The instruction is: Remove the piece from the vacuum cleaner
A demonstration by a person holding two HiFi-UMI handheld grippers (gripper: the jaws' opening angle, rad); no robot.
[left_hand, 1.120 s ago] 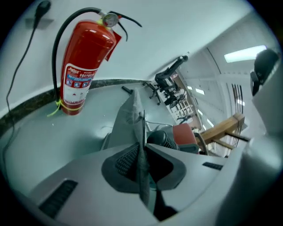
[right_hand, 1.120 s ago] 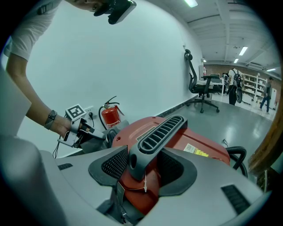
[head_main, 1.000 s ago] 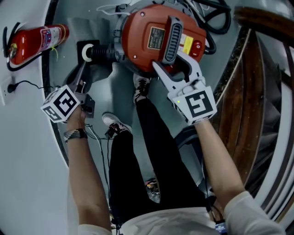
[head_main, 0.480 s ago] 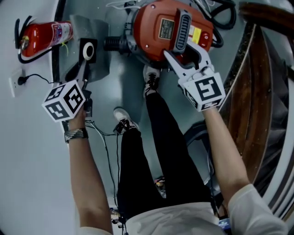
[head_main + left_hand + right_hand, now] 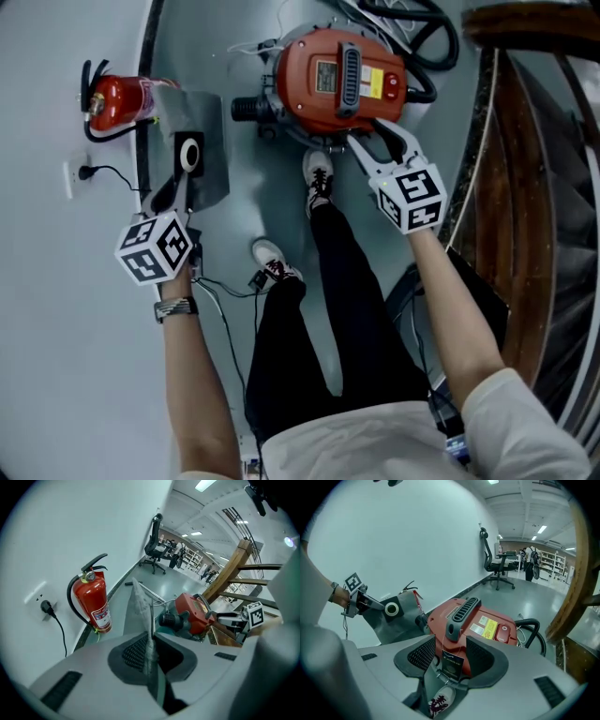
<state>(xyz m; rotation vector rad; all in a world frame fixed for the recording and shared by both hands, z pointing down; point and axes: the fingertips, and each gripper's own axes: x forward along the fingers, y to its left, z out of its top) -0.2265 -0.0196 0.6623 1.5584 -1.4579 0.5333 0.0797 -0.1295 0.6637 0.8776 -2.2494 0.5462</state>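
Left gripper: jaws clamped on the edge of the grey dust bag. In the left gripper view the thin bag fabric is pinched between the pads of the left gripper.

The bag sits upper left of centre in the head view, off the vacuum cleaner and not touching it. Its black collar with the white ring lies left of and below the vacuum's black inlet spout. In the right gripper view the bag shows at mid left, ring facing the camera.

Right gripper: jaws apart, pressing on nothing, at the lower right edge of the vacuum. In its own view a dark hang tag dangles on a string between the open jaws of the right gripper, red body just behind, a shoe below.

Writing:
- Vacuum top has a yellow label, a white label beside it, and a plate near the ribbed handle. The print is too small to read.
- The hang tag carries a round emblem, not legible.
- Fire extinguisher, upper left against the wall, has a white label with unreadable text.
- Each gripper's cube shows black-and-white square markers.

Also:
- Plug in a wall socket at far left.
- Black hose at top.
- Wooden stair railing down the right side.
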